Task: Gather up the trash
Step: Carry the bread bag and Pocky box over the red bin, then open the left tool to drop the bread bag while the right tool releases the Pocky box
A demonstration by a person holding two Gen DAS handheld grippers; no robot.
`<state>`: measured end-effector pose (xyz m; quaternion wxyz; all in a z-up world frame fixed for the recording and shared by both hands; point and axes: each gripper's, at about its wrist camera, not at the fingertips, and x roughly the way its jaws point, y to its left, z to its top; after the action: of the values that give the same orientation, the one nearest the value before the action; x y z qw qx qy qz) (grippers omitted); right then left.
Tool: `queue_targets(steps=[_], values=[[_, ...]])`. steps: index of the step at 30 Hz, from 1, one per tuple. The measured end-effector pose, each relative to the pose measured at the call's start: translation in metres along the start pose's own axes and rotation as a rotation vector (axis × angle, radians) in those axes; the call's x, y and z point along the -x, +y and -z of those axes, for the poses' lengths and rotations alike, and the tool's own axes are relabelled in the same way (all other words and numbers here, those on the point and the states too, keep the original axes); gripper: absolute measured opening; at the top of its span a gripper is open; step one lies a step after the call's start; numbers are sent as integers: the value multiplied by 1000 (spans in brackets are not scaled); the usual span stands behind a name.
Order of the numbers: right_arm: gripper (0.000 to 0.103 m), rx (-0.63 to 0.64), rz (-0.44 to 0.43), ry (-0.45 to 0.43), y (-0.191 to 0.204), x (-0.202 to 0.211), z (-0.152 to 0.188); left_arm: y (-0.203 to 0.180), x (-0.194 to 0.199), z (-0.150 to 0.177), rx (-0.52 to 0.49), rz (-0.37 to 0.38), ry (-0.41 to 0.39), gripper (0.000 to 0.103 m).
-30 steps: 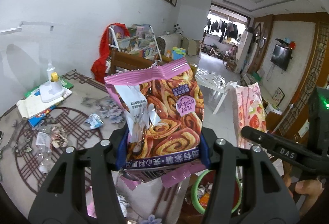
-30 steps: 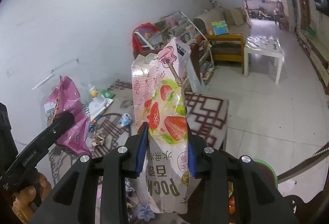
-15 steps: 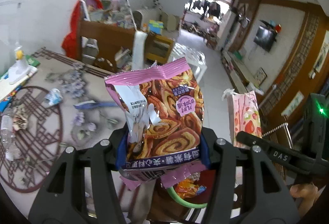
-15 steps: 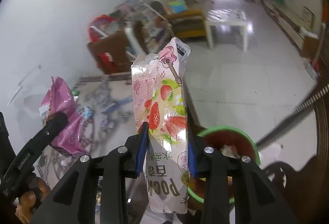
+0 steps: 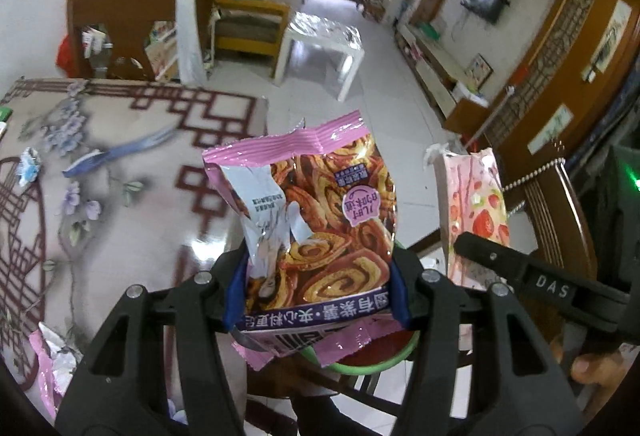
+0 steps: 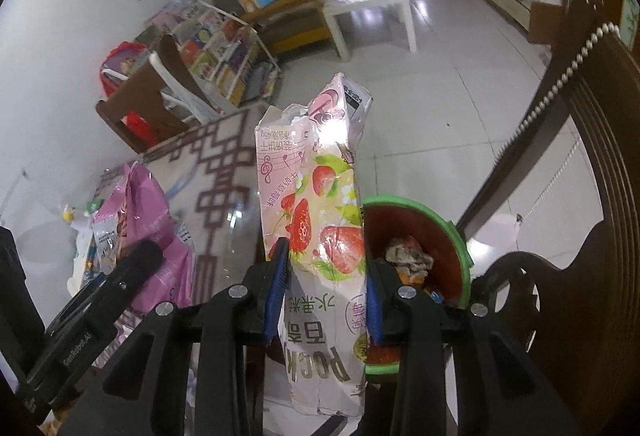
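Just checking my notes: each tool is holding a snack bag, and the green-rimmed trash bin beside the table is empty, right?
Not quite. Each tool does hold a snack bag, but the green-rimmed trash bin is not empty: the right wrist view shows crumpled wrappers already lying inside it.

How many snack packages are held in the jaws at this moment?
2. The pink roll-cake bag is in the left gripper; the strawberry Pocky box is in the right gripper. More wrappers may be hidden.

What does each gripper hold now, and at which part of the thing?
The left gripper clamps the pink snack bag near its bottom seam. The right gripper clamps the strawberry Pocky wrapper around its lower-middle part.
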<state>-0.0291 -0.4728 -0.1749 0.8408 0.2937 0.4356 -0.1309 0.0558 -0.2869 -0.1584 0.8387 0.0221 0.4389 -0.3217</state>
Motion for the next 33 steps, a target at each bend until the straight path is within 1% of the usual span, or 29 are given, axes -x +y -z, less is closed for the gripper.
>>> queue_targets(steps=[2,4,9,10,11,12,13,14,16,22,24,27,33], values=[[33,-21,3,24,-5,-5,0,-4,-5,1,-8,9,16,54],[33,-30,17,39,-7,-7,-1,-6,-7,1,-14,19,22,56],[34,-51,48,40,-12,-9,-5,-9,-10,-2,-18,36,29,58],[35,-54,60,35,-14,-9,-5,-9,-10,-2,-17,44,31,62],[41,-58,68,34,-15,-9,-4,-9,-10,-2,-16,54,33,65],[45,-64,70,31,-16,-9,-4,-9,-11,-3,-16,62,33,71],[51,-75,72,25,-17,-8,-5,-9,-9,-2,-15,72,28,73],[54,-81,71,22,-19,-8,-4,-10,-9,-3,-16,75,26,73],[55,-85,66,14,-18,-5,-5,-9,-5,-3,-22,77,15,79],[58,-42,53,-5,-3,-2,-5,3,14,-4,13,80,-33,81],[59,-18,49,-13,5,0,-6,10,22,-4,31,74,-47,81],[61,21,40,-22,18,1,-5,26,39,-1,54,43,-82,81],[62,107,4,-15,50,-3,3,79,78,16,156,-72,-144,81]])
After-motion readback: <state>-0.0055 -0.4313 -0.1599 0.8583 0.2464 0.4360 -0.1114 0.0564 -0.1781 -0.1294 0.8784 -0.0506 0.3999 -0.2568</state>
